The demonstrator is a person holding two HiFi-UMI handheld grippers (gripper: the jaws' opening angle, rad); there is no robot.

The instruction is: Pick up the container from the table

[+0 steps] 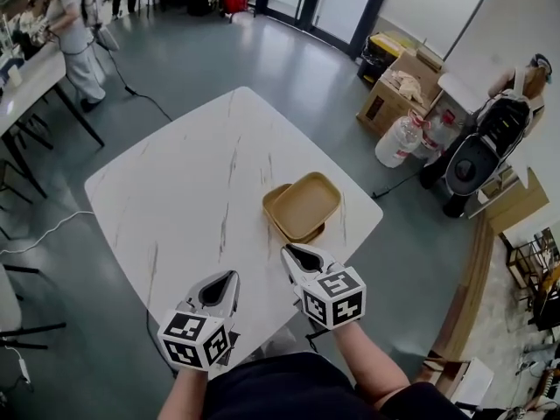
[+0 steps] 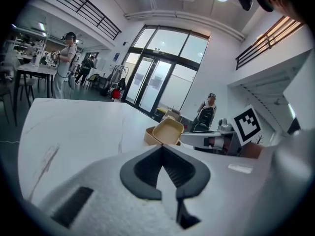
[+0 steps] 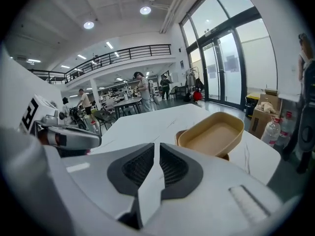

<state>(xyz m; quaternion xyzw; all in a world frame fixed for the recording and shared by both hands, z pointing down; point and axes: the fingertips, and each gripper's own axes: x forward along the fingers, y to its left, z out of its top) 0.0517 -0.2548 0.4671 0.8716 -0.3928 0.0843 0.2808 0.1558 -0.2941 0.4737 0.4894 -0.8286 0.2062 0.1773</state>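
Observation:
A tan, shallow container lies on the white marble-look table near its right corner, resting askew on a second tan piece under it. It also shows in the left gripper view and, closer, in the right gripper view. My right gripper hovers just short of the container's near edge, its jaws a thin slit apart with nothing between them. My left gripper sits further left over the table's near edge, shut and empty.
Cardboard boxes, a large water bottle and a black backpack stand on the floor beyond the table's right corner. A person stands by another table at the far left. A cable runs across the floor.

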